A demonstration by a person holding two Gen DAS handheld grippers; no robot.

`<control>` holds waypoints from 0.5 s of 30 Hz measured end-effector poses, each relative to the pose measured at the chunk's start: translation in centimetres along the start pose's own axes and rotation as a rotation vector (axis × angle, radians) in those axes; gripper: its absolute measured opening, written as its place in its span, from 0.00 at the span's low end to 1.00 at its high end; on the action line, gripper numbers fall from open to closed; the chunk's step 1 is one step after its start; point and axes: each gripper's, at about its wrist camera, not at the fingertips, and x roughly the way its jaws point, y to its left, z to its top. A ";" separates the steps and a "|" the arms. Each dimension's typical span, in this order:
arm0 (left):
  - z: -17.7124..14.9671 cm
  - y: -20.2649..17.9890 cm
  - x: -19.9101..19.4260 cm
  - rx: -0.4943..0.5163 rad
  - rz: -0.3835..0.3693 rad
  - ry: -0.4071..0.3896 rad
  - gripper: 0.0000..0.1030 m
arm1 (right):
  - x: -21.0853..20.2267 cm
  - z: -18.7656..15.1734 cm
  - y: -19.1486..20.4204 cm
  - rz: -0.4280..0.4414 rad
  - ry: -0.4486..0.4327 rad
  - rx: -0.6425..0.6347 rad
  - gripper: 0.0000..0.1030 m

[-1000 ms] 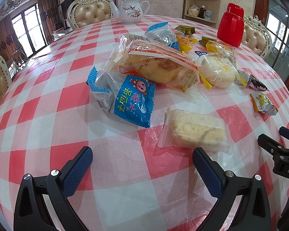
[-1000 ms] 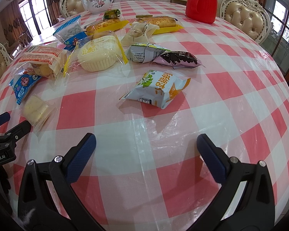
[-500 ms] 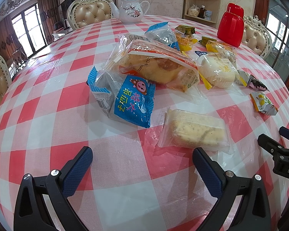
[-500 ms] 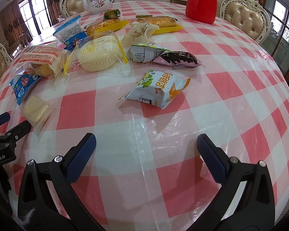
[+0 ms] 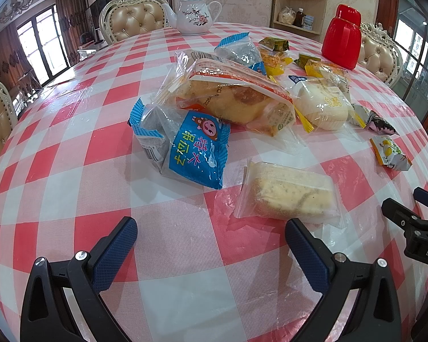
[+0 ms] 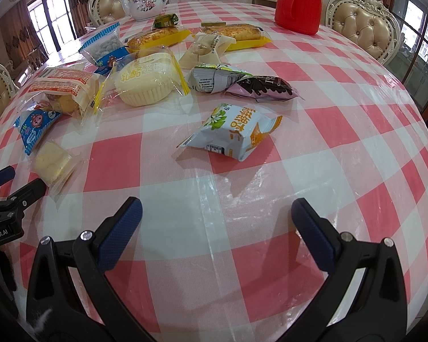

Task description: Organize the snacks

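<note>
Your left tool (image 5: 211, 240) and right tool (image 6: 216, 222) both hover spread wide and empty above the red-and-white checked tabletop (image 6: 342, 131). The clear-wrapped pale cake slice (image 5: 291, 195) lies just ahead of the left one, the white-and-orange snack packet (image 6: 234, 134) ahead of the right, so each probably lines up a first pick.

A round table covered by a red-and-white checked cloth (image 6: 342, 131) is strewn with wrapped snack packets (image 6: 231, 131), and a white teapot (image 6: 145, 0) and red thermos (image 6: 298, 2) are stood at its far edge.
</note>
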 end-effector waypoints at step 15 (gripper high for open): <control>-1.5 -0.2 -2.1 -0.080 -0.148 -0.009 1.00 | -0.2 -0.2 -0.4 0.053 0.028 -0.074 1.00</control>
